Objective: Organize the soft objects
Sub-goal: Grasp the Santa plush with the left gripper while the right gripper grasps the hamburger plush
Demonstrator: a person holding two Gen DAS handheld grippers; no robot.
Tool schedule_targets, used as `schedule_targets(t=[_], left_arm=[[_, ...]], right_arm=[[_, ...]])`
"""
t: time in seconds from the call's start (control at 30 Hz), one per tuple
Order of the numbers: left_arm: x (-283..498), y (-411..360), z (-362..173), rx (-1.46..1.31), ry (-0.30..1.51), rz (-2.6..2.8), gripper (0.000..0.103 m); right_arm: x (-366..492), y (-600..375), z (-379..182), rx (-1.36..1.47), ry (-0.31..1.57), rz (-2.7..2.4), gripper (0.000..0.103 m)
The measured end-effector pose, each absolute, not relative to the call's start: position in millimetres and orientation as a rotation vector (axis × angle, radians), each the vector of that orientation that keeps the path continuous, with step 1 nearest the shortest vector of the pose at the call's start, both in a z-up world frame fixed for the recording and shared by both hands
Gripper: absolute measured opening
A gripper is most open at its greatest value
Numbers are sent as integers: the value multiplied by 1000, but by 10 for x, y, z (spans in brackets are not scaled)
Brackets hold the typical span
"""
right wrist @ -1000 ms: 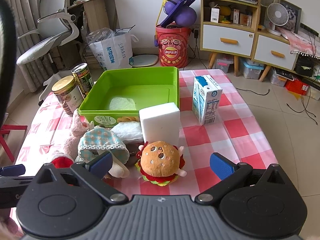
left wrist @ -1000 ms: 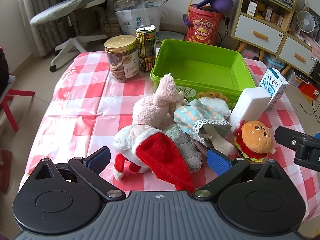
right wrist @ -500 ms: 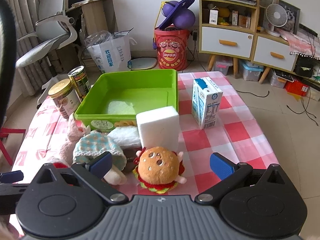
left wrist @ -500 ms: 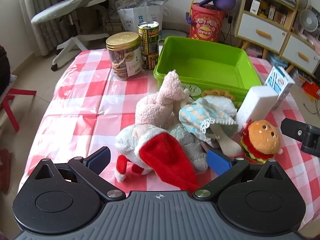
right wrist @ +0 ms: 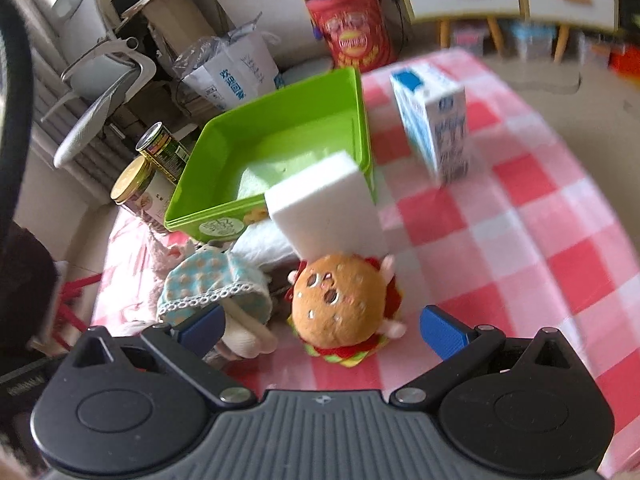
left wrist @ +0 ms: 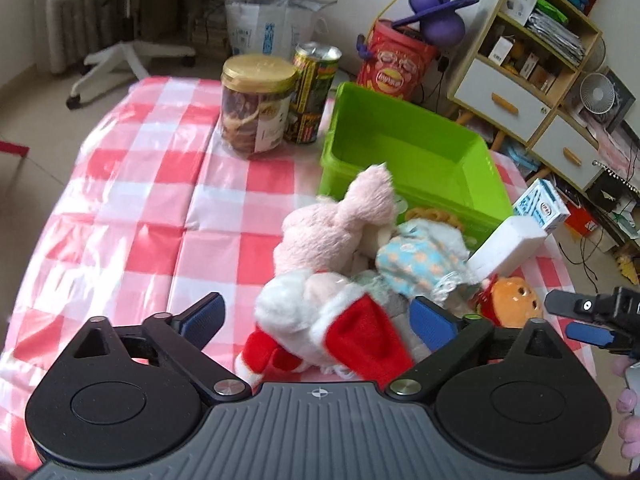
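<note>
Left wrist view sits on the left tongs (left wrist: 316, 318), looks forward and steeply down from the table's (left wrist: 132, 184) near edge toward its far edge, close above the plush pile. Right wrist view sits on the right tongs (right wrist: 320, 326), same downward tilt but rolled, so the table (right wrist: 520, 240) slants; blurred, very near the burger plush (right wrist: 340, 300). Both views share the burger plush (left wrist: 514, 306), white foam block (left wrist: 508, 246) (right wrist: 324, 208), green bin (left wrist: 404, 148) (right wrist: 280, 128), milk carton (left wrist: 542, 206) (right wrist: 438, 120), jar (left wrist: 256, 100) (right wrist: 132, 184) and can (left wrist: 312, 92) (right wrist: 164, 152). Right tongs (left wrist: 580, 316) show at the left view's right edge.
</note>
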State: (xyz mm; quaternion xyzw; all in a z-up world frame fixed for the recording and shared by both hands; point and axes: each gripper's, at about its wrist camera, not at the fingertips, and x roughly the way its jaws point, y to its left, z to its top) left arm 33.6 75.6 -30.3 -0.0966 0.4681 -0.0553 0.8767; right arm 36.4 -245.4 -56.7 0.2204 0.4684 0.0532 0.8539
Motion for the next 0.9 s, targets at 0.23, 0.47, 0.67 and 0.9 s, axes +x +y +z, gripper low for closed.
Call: schedule_targets(t=[0.23, 0.47, 0.67, 0.9], left_arm=[[452, 1060, -462, -355, 1029, -141, 83], [511, 1161, -612, -525, 1088, -182, 68], [537, 1124, -630, -528, 1093, -181, 60], [550, 1126, -642, -527, 1095, -180, 54]], right_arm=[[487, -2540, -812, 595, 1038, 83, 80], [542, -2629, -1027, 758, 1092, 65, 67], [558, -2661, -1059, 768, 1086, 45, 54], [557, -2688, -1116, 788, 1090, 57, 37]])
